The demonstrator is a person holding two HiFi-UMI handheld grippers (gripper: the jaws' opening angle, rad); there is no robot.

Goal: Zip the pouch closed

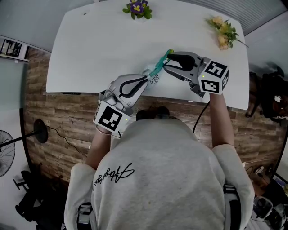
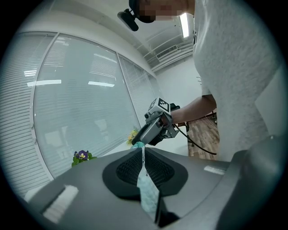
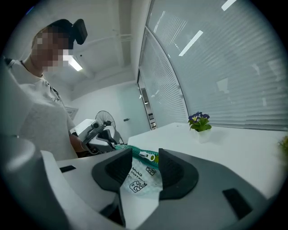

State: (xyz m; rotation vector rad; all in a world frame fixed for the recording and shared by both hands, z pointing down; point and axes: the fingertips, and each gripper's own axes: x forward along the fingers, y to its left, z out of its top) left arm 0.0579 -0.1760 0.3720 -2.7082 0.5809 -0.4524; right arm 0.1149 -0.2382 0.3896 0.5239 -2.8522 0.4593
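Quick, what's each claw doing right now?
Left claw: closed on the white printed fabric pouch with green zipper.
Right claw: open, the pouch's zipper end between its jaws, ungripped.

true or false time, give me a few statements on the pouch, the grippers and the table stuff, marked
1. The left gripper is clamped on the pouch. True.
2. The right gripper is shut on the zipper pull. False: its jaws stand apart, with the pull between them.
3. The pouch's zipper is red. False: it is green.
4. A purple-flowered plant stands on the table. True.
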